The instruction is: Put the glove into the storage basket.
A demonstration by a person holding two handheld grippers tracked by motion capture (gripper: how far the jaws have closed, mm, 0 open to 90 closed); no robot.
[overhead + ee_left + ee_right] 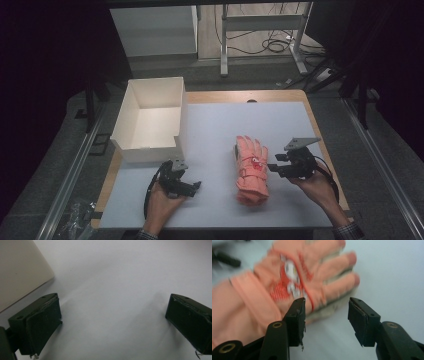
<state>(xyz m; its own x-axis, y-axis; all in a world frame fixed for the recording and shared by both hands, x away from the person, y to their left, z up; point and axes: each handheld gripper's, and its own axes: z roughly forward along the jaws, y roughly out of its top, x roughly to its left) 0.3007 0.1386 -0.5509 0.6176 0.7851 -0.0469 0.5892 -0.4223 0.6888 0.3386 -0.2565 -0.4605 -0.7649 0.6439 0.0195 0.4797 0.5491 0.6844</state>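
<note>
**On the table: a box, a glove and two grippers**

At the left stands a white box (150, 117). Just below it the left gripper (192, 186) is spread wide, holding nothing. A pink glove (251, 169) lies flat. Beside it the right gripper (274, 164) is spread, holding nothing.

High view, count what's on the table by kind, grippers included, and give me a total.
Open white cardboard box: 1
Stack of salmon-pink winter gloves with a red-and-white emblem: 1 (glove count in it unclear)
Black two-jaw grippers: 2, left gripper and right gripper, both open
Total: 4
</note>
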